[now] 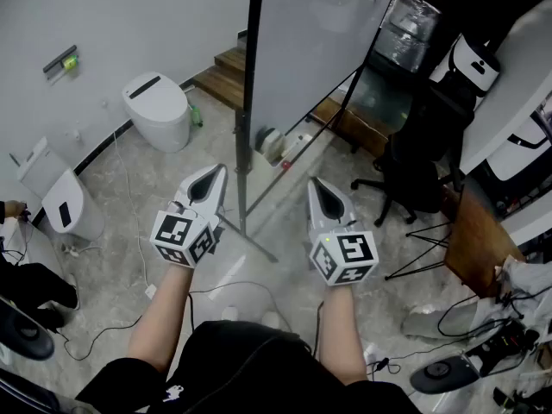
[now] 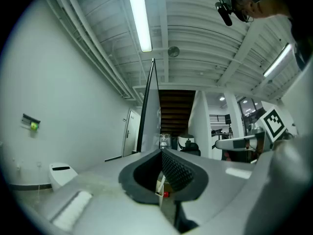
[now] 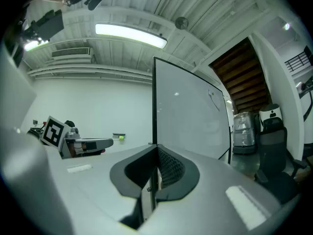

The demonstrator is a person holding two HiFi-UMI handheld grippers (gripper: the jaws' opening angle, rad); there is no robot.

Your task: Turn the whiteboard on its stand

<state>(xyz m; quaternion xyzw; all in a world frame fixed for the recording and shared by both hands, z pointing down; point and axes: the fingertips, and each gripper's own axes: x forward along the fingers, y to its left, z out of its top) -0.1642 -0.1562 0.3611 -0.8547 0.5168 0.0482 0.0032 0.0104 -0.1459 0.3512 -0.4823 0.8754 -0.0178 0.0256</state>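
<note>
Black shirt (image 1: 241,365) at bottom. Left claw (image 1: 217,172) clenched, empty. Right claw (image 1: 316,184) clenched, empty. Tall black-framed whiteboard (image 1: 319,41) on stand just ahead, its black edge post (image 1: 248,102) between claws, apart from both.

Pale marbled floor (image 1: 103,266); wooden stairs (image 1: 222,76) against the white wall (image 1: 103,15); left of the stairs a white toilet (image 1: 159,110); right of them a black office chair (image 1: 405,184); strip light (image 2: 139,16) overhead.

Whiteboard (image 1: 319,41) top cut off by head view's upper edge. Stand (image 1: 244,171) base partly behind left gripper (image 1: 214,175). Green item (image 1: 69,60) on the wall shelf (image 1: 57,64) too small to ID.
</note>
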